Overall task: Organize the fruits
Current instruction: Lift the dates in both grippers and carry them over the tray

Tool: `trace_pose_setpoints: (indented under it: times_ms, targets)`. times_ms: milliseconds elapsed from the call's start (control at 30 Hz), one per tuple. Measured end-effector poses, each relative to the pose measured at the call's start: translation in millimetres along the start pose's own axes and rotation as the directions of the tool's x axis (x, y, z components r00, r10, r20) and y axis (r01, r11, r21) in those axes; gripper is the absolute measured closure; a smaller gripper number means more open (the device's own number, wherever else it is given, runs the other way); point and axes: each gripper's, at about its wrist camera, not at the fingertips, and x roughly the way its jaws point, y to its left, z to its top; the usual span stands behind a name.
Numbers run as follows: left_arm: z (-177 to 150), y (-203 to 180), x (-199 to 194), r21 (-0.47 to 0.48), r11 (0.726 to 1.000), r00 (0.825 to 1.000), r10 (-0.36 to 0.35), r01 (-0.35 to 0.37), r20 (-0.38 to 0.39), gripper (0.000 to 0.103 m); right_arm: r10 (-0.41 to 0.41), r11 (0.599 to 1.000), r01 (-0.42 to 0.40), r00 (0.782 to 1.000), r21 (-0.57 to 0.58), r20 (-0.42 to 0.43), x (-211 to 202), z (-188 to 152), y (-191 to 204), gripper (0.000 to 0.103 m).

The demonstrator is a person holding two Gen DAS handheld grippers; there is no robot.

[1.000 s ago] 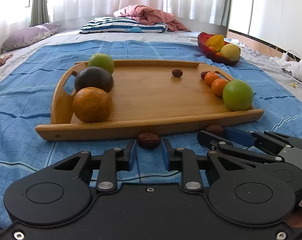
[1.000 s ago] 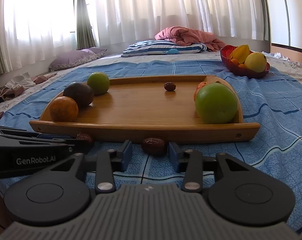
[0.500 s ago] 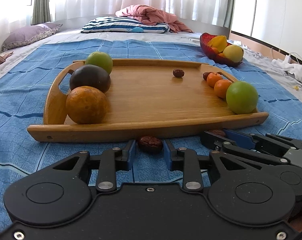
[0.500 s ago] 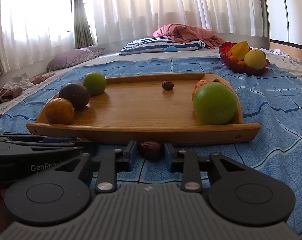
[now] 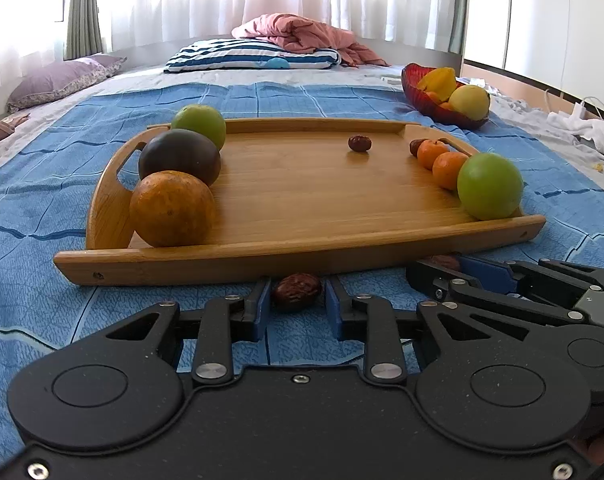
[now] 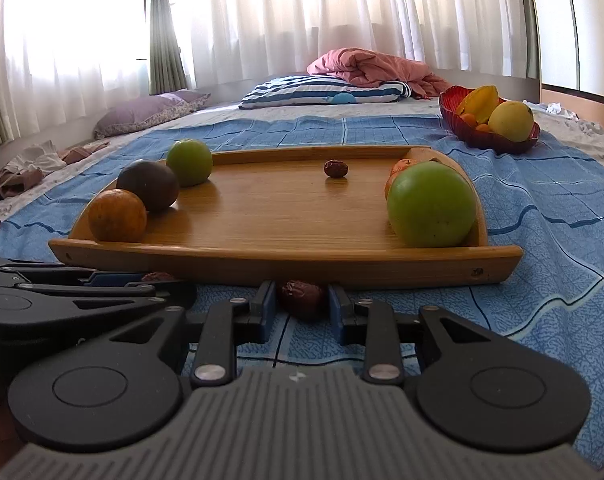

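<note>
**Fruits on the tray, two dates left on the bed**

Fruits are mostly lined up on the wooden tray (image 5: 302,240) now: at nine o'clock sit an orange (image 5: 172,209), a dark round fruit (image 5: 179,157) and a green one (image 5: 198,122). At three o'clock there's a big green apple (image 5: 490,186) with two small mandarins (image 5: 440,160) behind it. One lone date (image 5: 359,143) rests out near twelve o'clock on the tray floor.

Down at six o'clock, off the tray on the blue bedspread (image 5: 42,208), the action is live. The left gripper (image 5: 296,304) has its jaws set either side of a wrinkled date (image 5: 297,286), close but with slivers of gap showing; not clamped yet, by my read. The right gripper (image 6: 298,308) is doing the same with its own date (image 6: 302,292), jaws bracketing it closely; whether the pads are touching is hard to call.

A red bowl (image 6: 490,138) of yellow fruit waits at one o'clock, well apart from the tray.

So I'd judge the job well along: big fruit placed, these two dates to pinch and lift over the rim, and possibly that bowl to sort.
</note>
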Motion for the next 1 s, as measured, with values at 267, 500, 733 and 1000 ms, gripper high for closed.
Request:
trace_pose_setpoints:
  times_ms: [267,500,733,1000]
  targets:
    - [-1,-4,-3,0.017,1.0,1.0,0.024,-0.024,0.015,0.078,-0.006,1.0,0.006,1.0,-0.01,0.006,-1,0,2,0.069]
    - [0,-4,-11,0.033,0.999,0.999,0.023,-0.024,0.024,0.078,0.018,1.0,-0.018,1.0,-0.022,0.008,-6,0,0,0.071]
    - [4,-3,-17,0.025,1.0,0.999,0.013,-0.014,0.031,0.078,0.006,1.0,-0.006,1.0,-0.026,0.01,-11,2,2,0.071]
    - [9,0,-23,0.011,1.0,0.999,0.012,-0.013,0.041,0.078,0.009,0.999,-0.008,0.999,-0.038,0.033,-19,7,3,0.071]
